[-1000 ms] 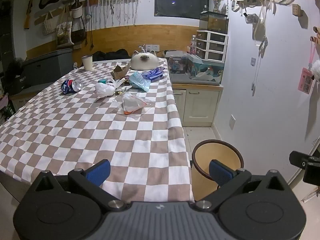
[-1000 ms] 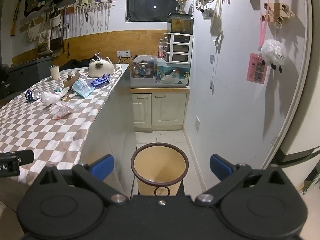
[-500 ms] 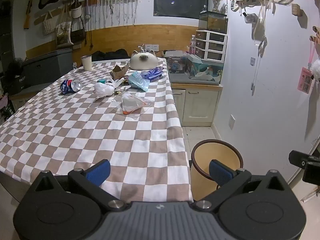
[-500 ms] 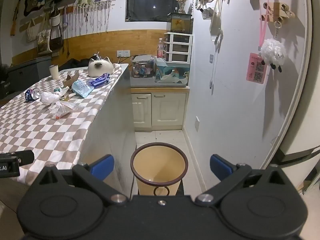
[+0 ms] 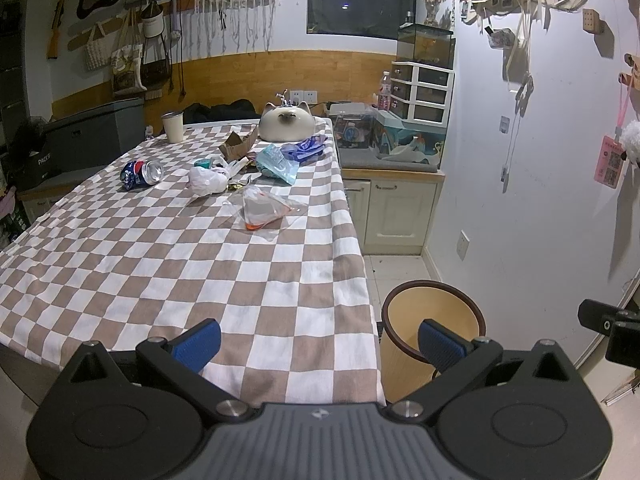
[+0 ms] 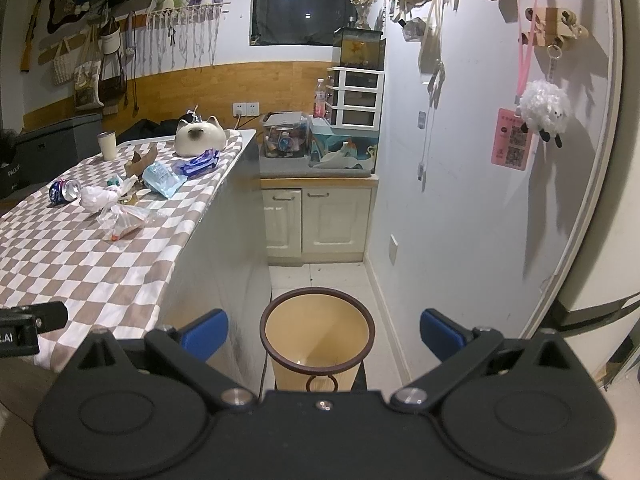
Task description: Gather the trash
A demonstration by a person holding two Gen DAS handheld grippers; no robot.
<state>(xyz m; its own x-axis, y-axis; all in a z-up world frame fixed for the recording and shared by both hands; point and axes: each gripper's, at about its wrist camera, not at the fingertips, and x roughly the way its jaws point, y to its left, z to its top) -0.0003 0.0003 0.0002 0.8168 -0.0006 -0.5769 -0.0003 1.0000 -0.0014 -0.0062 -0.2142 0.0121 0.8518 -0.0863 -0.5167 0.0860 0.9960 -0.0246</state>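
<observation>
Trash lies at the far end of the checkered table: a crushed blue can, a white crumpled bag, a clear bag with orange residue, a light blue wrapper, a purple wrapper and torn cardboard. A tan waste bin with a dark rim stands on the floor by the table's near right corner. My left gripper hangs open over the table's near edge, holding nothing. My right gripper is open and empty above the bin.
A cat-shaped ceramic pot and a cup stand at the table's far end. Cream cabinets with tanks on top line the back wall. The white wall runs close on the right, leaving a narrow tiled aisle.
Both views have crept slightly forward and the bin sits a little nearer. Both grippers stay open and empty.
</observation>
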